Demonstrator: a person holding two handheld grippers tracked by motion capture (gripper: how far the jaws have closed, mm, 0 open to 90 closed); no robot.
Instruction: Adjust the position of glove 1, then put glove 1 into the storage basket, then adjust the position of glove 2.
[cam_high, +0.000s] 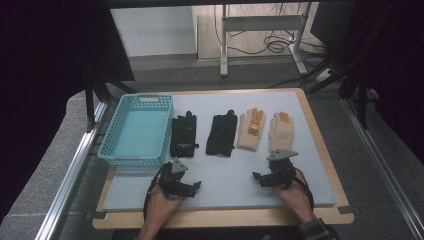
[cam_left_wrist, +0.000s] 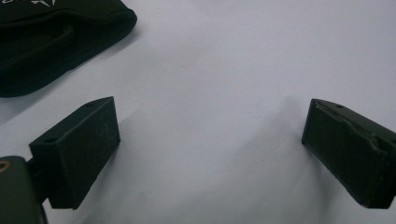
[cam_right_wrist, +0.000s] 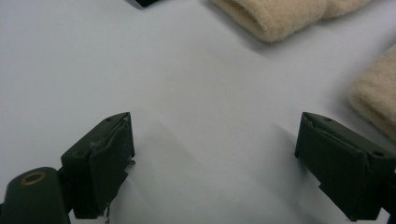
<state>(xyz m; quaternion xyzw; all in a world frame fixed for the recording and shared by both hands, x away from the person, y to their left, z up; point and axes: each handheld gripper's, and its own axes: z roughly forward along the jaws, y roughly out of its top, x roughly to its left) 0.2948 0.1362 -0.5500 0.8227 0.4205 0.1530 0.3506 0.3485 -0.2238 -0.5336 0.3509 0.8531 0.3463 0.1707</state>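
Resting on the pale grey foam mat (cam_high: 220, 180), both grippers are held empty.
Left gripper (cam_high: 192, 186) and right gripper (cam_high: 257, 177) jaws are spread apart near black fabric gloves (cam_high: 183, 136) and cream fuzzy gloves (cam_high: 281, 132).

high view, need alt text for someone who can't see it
Four gloves lie in a row on a grey mat: two black gloves and two cream gloves, right of a turquoise basket. Nearer the camera, the left hand-held gripper and right hand-held gripper rest open.
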